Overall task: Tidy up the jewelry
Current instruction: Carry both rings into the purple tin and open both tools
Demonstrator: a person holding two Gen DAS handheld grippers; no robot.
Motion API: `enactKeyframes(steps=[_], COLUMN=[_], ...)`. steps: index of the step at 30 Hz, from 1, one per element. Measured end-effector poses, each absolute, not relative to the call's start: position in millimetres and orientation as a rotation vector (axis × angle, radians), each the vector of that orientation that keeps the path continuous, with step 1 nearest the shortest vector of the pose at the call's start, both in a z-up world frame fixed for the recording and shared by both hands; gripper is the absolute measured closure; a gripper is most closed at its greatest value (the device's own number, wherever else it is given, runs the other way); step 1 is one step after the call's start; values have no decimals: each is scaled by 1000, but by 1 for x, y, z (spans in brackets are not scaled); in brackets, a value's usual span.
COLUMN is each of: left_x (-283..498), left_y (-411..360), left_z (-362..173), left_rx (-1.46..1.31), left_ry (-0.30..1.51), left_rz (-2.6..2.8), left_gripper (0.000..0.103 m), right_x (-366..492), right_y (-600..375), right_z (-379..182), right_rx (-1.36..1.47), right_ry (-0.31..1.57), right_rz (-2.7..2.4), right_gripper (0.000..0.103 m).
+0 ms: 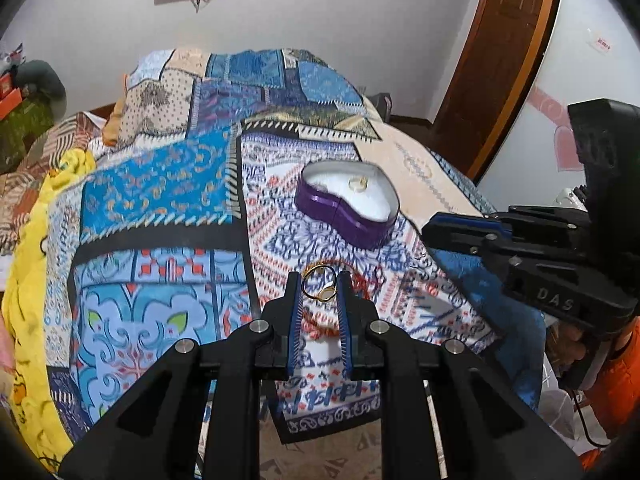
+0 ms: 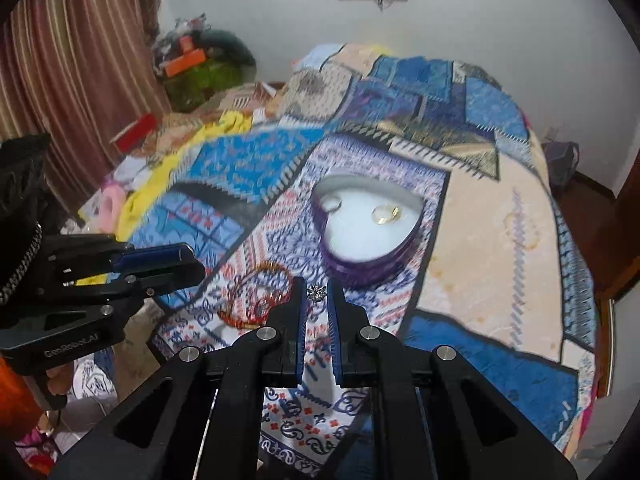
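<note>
A purple heart-shaped box [image 1: 346, 216] with a white lining lies open on the patterned bedspread; it also shows in the right wrist view [image 2: 368, 264]. A gold ring [image 1: 357, 183] lies inside it; the right wrist view shows that gold ring [image 2: 386, 214] and a silver ring [image 2: 332, 203]. My left gripper [image 1: 319, 282] is shut on a gold ring with a pale oval face [image 1: 319, 285], held above the bedspread in front of the box. My right gripper [image 2: 317, 293] is shut on a small silver sparkly piece [image 2: 317, 292]. A red-orange beaded bracelet [image 2: 256, 292] lies on the bedspread.
The patterned bedspread [image 1: 160, 184] covers the bed. A yellow cloth [image 1: 32, 264] lies along its left edge. A wooden door [image 1: 504, 52] stands at the right. Clutter and a striped curtain [image 2: 72, 60] stand at the left in the right wrist view.
</note>
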State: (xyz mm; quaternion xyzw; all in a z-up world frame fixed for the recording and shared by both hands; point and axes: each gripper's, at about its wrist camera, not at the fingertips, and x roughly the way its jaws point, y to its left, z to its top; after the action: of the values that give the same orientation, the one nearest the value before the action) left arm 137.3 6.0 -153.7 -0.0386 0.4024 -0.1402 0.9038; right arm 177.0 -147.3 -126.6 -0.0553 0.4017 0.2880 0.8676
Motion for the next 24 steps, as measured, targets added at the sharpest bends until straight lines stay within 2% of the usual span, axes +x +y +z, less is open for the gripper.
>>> enactKeyframes(steps=[11,24], left_x=[158,193], left_y=[-3,-18], left_z=[-133,-125], left_rx=[-62,-47], left_ry=[770,737], left_rz=[-304,-334], left_gripper=[87,87], right_x=[183,202], right_y=[-161,-163], right_z=[-91,-91], right_rx=[-108,-72], right_ry=[705,685], right_rz=[540,553], right_gripper=[94,94])
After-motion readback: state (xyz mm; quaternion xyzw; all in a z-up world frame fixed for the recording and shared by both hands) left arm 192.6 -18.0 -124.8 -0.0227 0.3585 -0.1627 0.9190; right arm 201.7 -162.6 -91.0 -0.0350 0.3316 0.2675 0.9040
